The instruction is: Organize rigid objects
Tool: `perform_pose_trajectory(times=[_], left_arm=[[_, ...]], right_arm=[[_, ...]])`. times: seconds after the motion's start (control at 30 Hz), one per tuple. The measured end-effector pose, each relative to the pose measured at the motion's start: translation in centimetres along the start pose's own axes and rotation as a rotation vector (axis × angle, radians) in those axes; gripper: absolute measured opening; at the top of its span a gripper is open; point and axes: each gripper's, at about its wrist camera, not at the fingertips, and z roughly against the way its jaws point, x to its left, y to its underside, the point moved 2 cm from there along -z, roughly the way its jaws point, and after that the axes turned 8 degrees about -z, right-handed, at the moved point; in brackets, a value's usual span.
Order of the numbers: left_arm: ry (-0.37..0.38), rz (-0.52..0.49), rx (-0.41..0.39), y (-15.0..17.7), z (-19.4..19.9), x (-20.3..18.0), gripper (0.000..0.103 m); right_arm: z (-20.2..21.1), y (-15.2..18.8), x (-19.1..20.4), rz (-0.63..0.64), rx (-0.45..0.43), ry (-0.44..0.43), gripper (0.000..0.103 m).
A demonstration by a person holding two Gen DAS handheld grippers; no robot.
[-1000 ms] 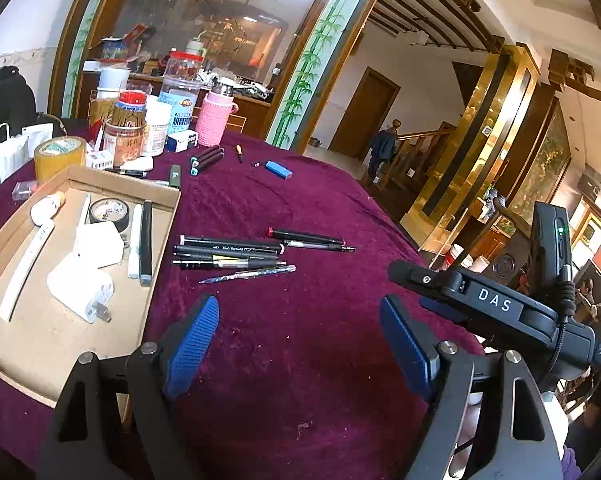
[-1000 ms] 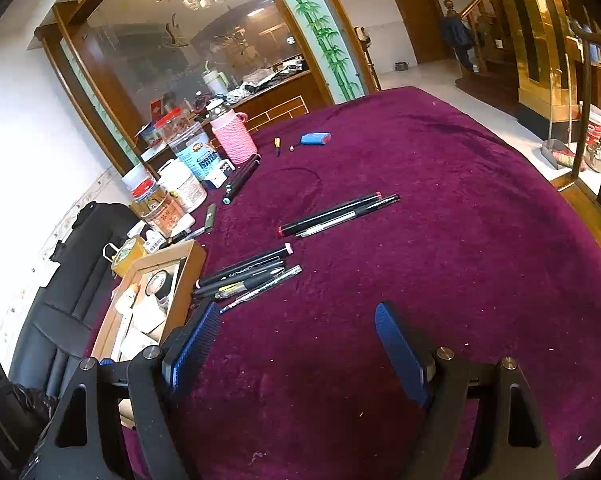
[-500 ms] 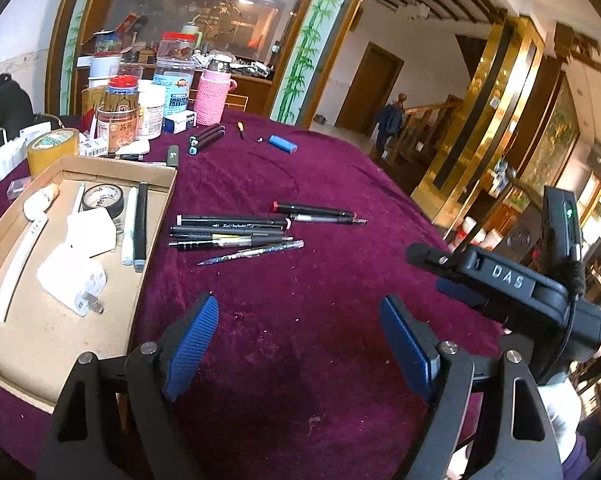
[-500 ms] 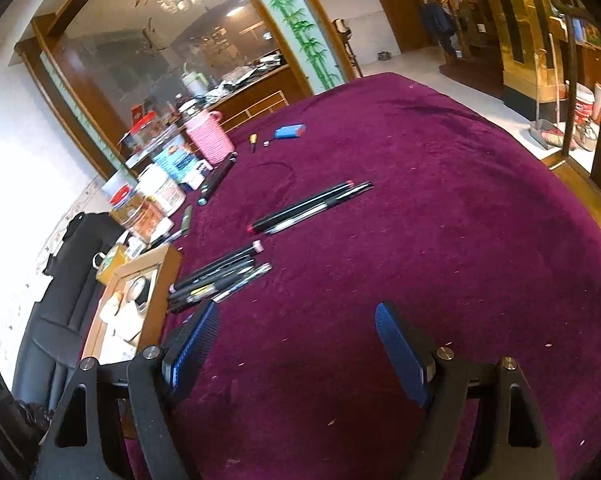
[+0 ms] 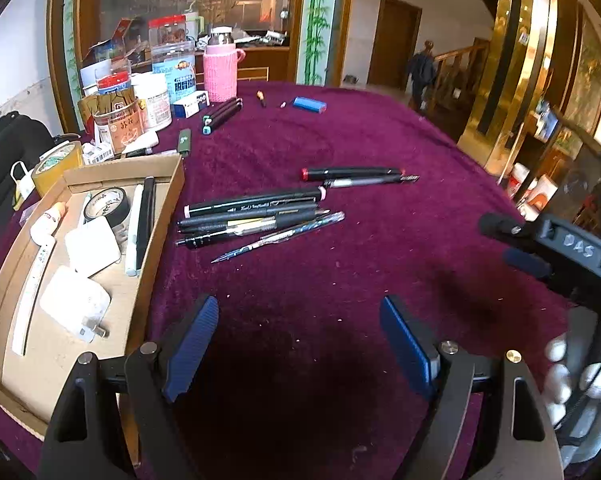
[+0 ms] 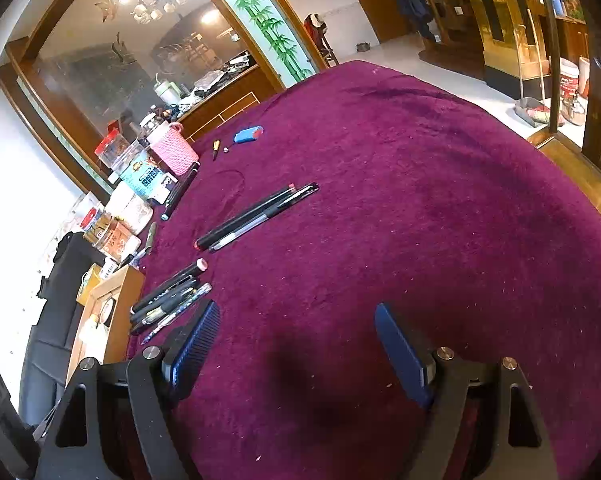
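Observation:
A bunch of several pens (image 5: 256, 220) lies on the purple tablecloth, right of a cardboard tray (image 5: 164, 216) that holds tape, chargers and pens. Two more pens (image 5: 356, 176) lie farther back. My left gripper (image 5: 298, 340) hangs open over bare cloth, nearer to me than the bunch, nothing between its blue pads. In the right wrist view the same bunch (image 6: 168, 304) sits just beyond my left fingertip, the pen pair (image 6: 256, 216) farther off. My right gripper (image 6: 296, 344) is open and empty; it also shows at the right edge (image 5: 540, 248) of the left wrist view, held by a gloved hand.
Jars, a pink-sleeved bottle (image 5: 220, 76), boxes and a tape roll (image 5: 56, 160) crowd the table's back left. Two dark markers (image 5: 222, 114), a blue lighter (image 5: 309, 104) and a small screwdriver (image 5: 261, 98) lie behind. A black bag (image 5: 4, 152) sits at the left. A person stands far off by the stairs.
Both grippers have come down and forward toward the table; the pens and tray look larger and nearer. Both stay open and nothing has been taken hold of.

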Motion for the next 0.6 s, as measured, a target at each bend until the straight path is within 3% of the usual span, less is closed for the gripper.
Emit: perform_pose_trajectory(times=[0.3,0.6], left_arm=[[-0.050,-0.061,0.060,-0.5,-2.7,-1.5,0.082],[-0.054,-0.056,0.089,-0.7,-3.9,-1.5,0.082]], right_arm=[[-0.5,-0.7,-0.7,0.023,-0.015,0.009,0.084],[-1.2,-0.7,-1.1,0.010,0.001,0.010,0.084]])
